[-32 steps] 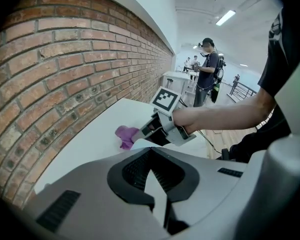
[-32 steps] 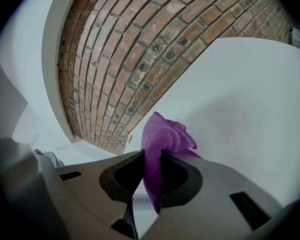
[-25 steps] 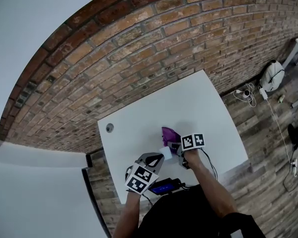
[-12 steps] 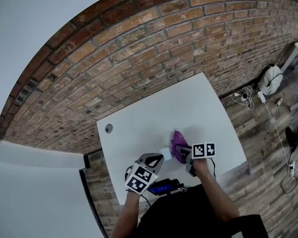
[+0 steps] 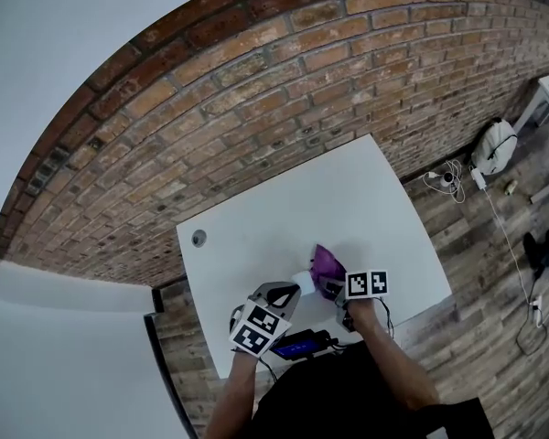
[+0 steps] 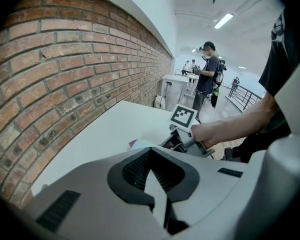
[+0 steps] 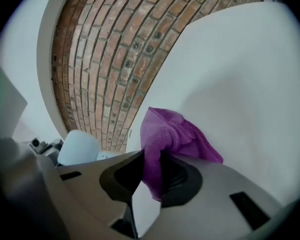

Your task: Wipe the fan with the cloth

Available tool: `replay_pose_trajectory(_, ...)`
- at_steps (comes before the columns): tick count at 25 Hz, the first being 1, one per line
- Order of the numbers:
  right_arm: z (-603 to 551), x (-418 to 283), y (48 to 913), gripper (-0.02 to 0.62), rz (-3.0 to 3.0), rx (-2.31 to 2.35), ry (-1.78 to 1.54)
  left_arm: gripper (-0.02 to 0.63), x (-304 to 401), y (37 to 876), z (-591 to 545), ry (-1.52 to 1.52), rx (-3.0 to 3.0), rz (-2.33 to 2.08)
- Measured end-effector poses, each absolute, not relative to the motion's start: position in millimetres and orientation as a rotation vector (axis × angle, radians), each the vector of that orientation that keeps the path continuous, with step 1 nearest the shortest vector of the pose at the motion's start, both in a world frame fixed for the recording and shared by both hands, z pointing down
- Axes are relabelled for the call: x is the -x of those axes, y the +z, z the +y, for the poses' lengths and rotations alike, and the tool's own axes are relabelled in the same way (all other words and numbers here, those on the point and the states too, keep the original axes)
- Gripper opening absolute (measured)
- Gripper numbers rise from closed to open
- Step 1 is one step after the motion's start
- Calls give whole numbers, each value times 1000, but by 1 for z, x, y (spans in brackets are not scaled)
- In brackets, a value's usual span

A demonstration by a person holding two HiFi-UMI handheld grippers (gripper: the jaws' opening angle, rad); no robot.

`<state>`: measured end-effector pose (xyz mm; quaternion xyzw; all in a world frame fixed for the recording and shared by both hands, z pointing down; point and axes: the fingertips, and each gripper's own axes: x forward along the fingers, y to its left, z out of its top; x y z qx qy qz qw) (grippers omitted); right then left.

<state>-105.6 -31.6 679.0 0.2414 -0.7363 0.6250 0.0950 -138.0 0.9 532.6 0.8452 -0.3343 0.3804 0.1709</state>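
While both claws sit low over the near edge of a white counter (image 5: 284, 199), the right claw (image 7: 157, 160) has its jaws clamped on a purple cloth (image 7: 172, 134). The cloth bunches up out of the jaws and spills forward past their tips.

Just to the left of that claw is the fan (image 7: 77, 146), a small, pale, rounded object. From the head view, the fan (image 5: 302, 280) lies between the tips of the two claws, with the cloth (image 5: 327, 268) right beside it. Whether cloth and fan touch cannot be made out.

The left claw (image 6: 150, 151) points down at the counter with its jaws drawn fully together. A sliver of the fan (image 6: 141, 145) shows just beyond its tips; whether the jaws pinch any part of it cannot be told. Past the fan, the right claw's square-marked cube (image 6: 183, 116) faces this claw.

A brick wall (image 5: 256, 90) runs along the counter's far side. Near the left claw, toward the person's body, a black device (image 5: 302, 344) rests at the counter's edge.
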Motion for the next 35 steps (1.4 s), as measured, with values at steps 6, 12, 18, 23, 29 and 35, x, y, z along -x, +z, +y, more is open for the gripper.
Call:
replay_pose_trajectory(6,21,81,685,75,-2108,-557,1859,6,136,533,3,1034,-2425,-937)
replay_pose_trajectory(12,-77,101,597,75,-2437,-569,1649,6,151,530,25,984,-2418,-898)
replay_pose_trajectory(18,-89,160,553,75,-2523,-307,1369,6,131,554,47,941,-2376,-630)
replay_pose_trajectory(23,-72,157,556,75,-2479,-296,1359,6,142,563,35,933,-2316,-758)
replay_pose_trajectory(29,-65,127,560,75,-2459,-513,1611,6,163,563,15,851,-2266,-923)
replay_pose_trajectory(35,-61,112,562,75,-2458,-682,1773,6,173,564,-8,869,-2259,-967)
